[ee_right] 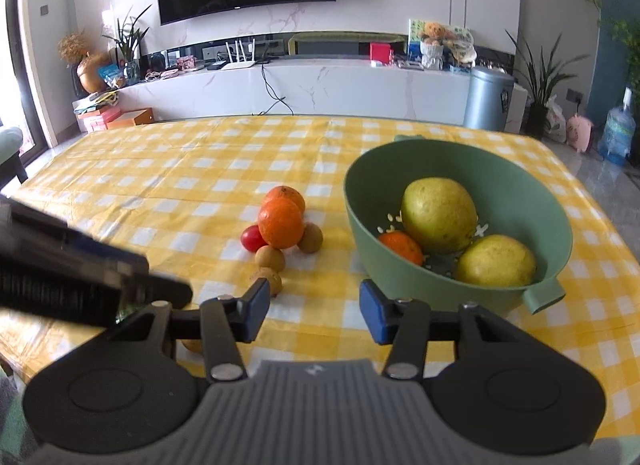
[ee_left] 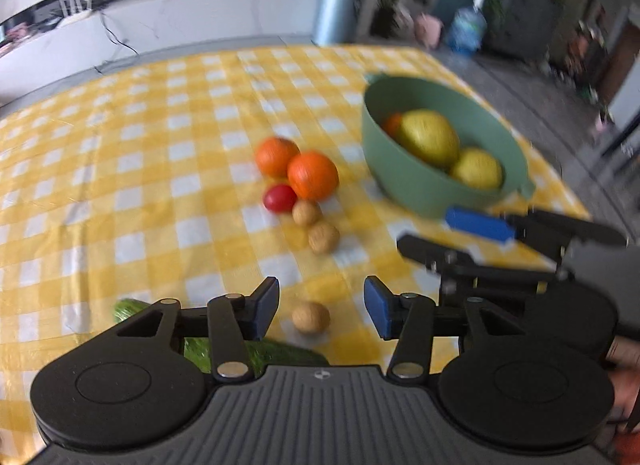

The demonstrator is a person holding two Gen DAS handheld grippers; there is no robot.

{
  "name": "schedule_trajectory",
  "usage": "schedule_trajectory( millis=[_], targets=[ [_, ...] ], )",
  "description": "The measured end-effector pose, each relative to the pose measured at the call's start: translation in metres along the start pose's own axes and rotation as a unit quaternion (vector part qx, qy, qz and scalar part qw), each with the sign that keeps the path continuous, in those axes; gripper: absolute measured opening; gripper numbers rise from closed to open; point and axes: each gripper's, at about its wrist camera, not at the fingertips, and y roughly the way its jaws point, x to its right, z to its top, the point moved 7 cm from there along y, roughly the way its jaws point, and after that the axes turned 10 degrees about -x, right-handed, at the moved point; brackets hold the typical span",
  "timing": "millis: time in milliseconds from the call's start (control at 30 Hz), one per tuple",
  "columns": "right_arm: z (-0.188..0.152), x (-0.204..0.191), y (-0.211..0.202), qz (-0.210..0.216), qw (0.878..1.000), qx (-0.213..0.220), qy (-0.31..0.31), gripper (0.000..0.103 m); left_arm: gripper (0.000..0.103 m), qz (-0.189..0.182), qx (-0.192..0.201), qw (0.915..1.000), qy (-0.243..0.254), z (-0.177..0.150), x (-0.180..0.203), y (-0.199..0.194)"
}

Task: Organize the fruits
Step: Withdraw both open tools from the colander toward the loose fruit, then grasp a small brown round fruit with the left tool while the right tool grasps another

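On the yellow checked tablecloth (ee_right: 160, 201), both grippers, left gripper (ee_left: 321, 307) and right gripper (ee_right: 314, 311), tilt downward, jaws parted and empty (a walnut (ee_left: 311, 317) lies between the left's); ahead-right, the green bowl (ee_right: 400, 273) holds two pears (ee_right: 439, 213) and an orange (ee_right: 401, 247).

The left gripper (ee_left: 321, 307) hangs over the table (ee_left: 120, 169), pads apart, a walnut (ee_left: 311, 317) lying between them untouched.

Count taken around the one green bowl (ee_right: 460, 201). Inside the bowl: two yellow-green pears (ee_right: 438, 213), one orange (ee_right: 401, 247). Left of the bowl on the table: two oranges (ee_right: 280, 221), one red tomato (ee_right: 253, 238), four small brown nuts (ee_left: 323, 237), and one green cucumber (ee_left: 200, 349) partly hidden.
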Motion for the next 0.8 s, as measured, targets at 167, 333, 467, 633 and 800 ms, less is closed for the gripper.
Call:
schedule_trajectory(
  millis=[167, 333, 467, 633, 800],
  targets=[
    [-0.001, -0.001, 0.005, 0.001, 1.000, -0.005, 0.000, 0.047, 0.049, 0.002, -0.027, 0.9995, 0.014, -0.006, 0.002, 0.017],
    [-0.001, 0.001, 0.010, 0.007, 1.000, -0.016, 0.010, 0.047, 0.047, 0.008, -0.051, 0.9984, 0.025, -0.009, 0.000, 0.029],
    [0.000, 0.002, 0.015, 0.008, 1.000, -0.025, 0.015, 0.047, 0.039, 0.016, -0.070, 0.9968, 0.035, -0.010, 0.001, 0.040],
    [-0.001, 0.002, 0.018, 0.009, 0.999, -0.031, 0.014, 0.047, 0.034, 0.027, -0.078, 0.9960, 0.035, -0.009, -0.003, 0.047],
    [0.000, -0.001, 0.022, 0.019, 0.999, -0.036, 0.009, 0.042, 0.031, 0.018, -0.072, 0.9969, 0.027, -0.008, -0.006, 0.048]
  ],
)
